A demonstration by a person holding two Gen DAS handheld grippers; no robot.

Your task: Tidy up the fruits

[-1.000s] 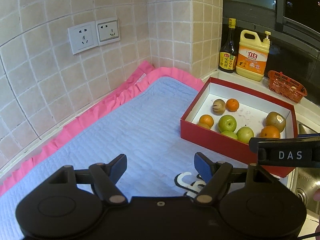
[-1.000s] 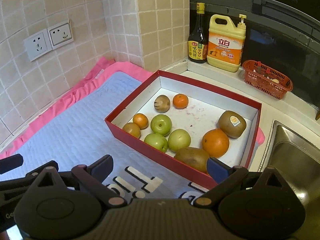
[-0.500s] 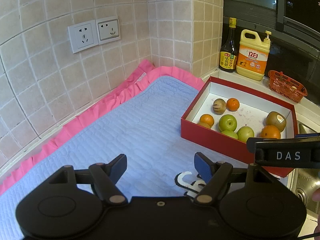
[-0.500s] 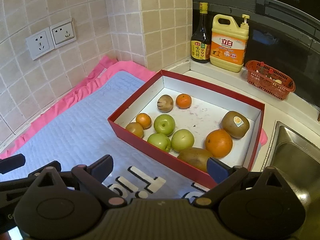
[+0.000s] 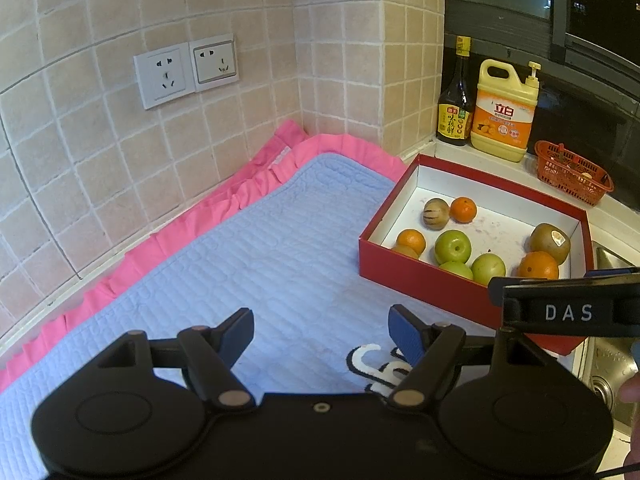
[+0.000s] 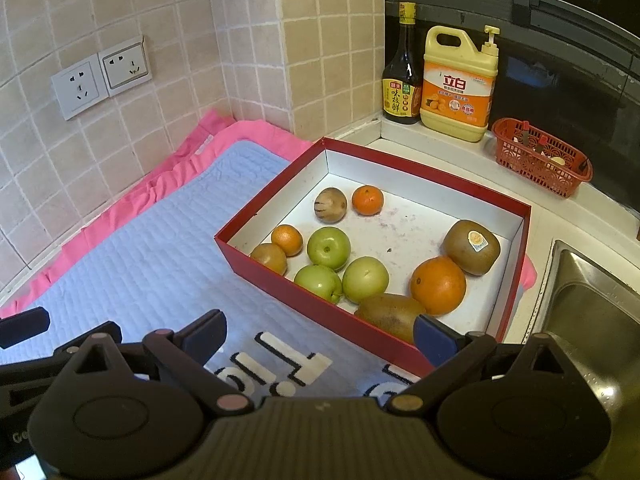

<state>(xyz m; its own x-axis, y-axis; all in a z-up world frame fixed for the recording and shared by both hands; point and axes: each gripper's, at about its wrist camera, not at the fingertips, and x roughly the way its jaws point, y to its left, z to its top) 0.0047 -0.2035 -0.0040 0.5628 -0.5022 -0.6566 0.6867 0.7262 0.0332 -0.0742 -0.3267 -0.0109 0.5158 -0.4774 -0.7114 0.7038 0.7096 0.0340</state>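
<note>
A red box (image 6: 280, 280) with a white inside stands on the blue mat (image 6: 152, 264). It holds several fruits: three green apples (image 6: 329, 248), a big orange (image 6: 438, 285), small oranges (image 6: 367, 200), kiwis (image 6: 472, 246) and a brown striped fruit (image 6: 330, 210). The box also shows in the left wrist view (image 5: 420, 280). My right gripper (image 6: 316, 340) is open and empty, just in front of the box's near wall. My left gripper (image 5: 320, 332) is open and empty over the mat, left of the box. The right gripper's body (image 5: 568, 312) shows at the right of the left wrist view.
A soy sauce bottle (image 6: 402, 68), a yellow detergent jug (image 6: 458, 84) and a red basket (image 6: 540, 156) stand on the ledge behind the box. A steel sink (image 6: 588, 312) lies right of the box. Tiled walls with sockets (image 6: 102, 76) are behind the mat.
Both grippers have drawn back and up a little, so the box looks slightly farther. Both stay open and the fruits have not moved.
</note>
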